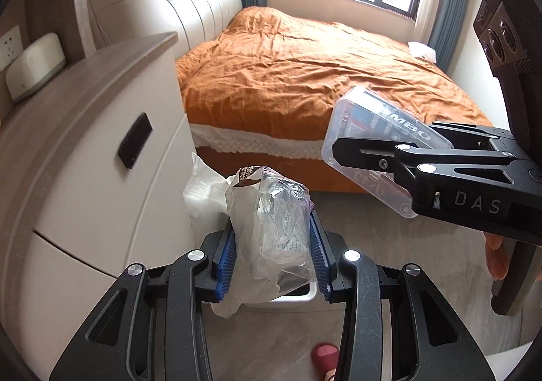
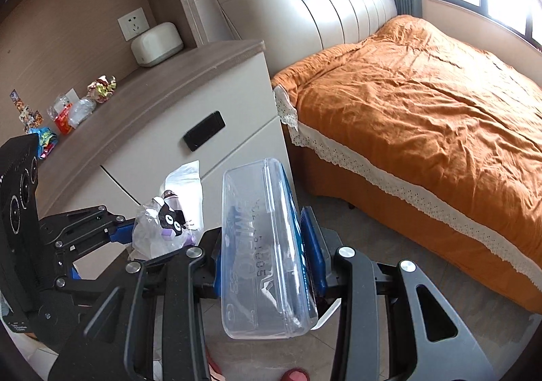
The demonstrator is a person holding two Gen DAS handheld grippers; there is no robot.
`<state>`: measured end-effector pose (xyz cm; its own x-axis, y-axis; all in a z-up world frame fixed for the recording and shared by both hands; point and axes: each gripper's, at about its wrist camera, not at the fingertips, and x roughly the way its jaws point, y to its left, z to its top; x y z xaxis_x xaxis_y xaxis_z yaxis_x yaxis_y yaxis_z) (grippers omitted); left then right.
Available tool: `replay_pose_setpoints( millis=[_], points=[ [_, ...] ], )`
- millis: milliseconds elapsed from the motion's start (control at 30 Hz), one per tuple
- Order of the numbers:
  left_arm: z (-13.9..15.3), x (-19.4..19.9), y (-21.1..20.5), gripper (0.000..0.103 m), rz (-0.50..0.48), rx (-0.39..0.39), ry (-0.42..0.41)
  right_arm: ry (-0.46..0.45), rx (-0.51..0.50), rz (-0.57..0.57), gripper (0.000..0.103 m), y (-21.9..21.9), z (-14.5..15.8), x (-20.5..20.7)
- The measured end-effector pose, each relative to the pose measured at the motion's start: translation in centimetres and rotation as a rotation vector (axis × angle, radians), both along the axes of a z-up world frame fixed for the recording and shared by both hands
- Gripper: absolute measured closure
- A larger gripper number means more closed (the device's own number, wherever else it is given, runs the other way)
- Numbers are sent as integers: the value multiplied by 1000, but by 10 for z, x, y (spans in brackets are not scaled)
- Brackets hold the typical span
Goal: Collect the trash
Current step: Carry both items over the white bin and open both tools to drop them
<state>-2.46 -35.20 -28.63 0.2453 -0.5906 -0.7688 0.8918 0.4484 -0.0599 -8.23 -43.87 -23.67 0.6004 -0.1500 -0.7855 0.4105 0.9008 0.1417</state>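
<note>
My left gripper (image 1: 272,255) is shut on a crumpled clear plastic wrapper (image 1: 281,228), held above a white trash bin (image 1: 298,298) lined with a white bag (image 1: 203,188) on the floor. My right gripper (image 2: 262,255) is shut on a clear plastic box (image 2: 261,245), held upright. The box also shows in the left wrist view (image 1: 372,144), to the right of the wrapper. The wrapper shows in the right wrist view (image 2: 162,228), left of the box. Several small wrappers (image 2: 67,110) lie on the nightstand top (image 2: 162,83).
The nightstand (image 1: 101,161) stands left of the bin, with a white case (image 2: 155,44) at its back. A bed with an orange cover (image 1: 305,76) fills the right side. Grey floor (image 1: 372,245) lies between them. A red slipper (image 1: 323,354) is below.
</note>
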Motion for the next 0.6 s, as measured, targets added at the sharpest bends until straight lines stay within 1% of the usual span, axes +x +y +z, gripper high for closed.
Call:
replay_pose_setpoints(
  millis=[200, 233, 333, 467, 600],
  points=[
    [-71, 9, -28, 64, -67, 33, 45, 59, 44, -26, 64, -19, -69, 9],
    [-82, 11, -31, 64, -78, 38, 51, 71, 52, -31, 64, -22, -85, 12],
    [-125, 15, -44, 64, -113, 64, 73, 94, 73, -42, 64, -29, -119, 17],
    [-175, 21, -55, 64, -138, 95, 105, 123, 136, -69, 64, -42, -167, 24],
    [-218, 27, -64, 64, -157, 114, 132, 168, 152, -80, 64, -45, -215, 30]
  ],
)
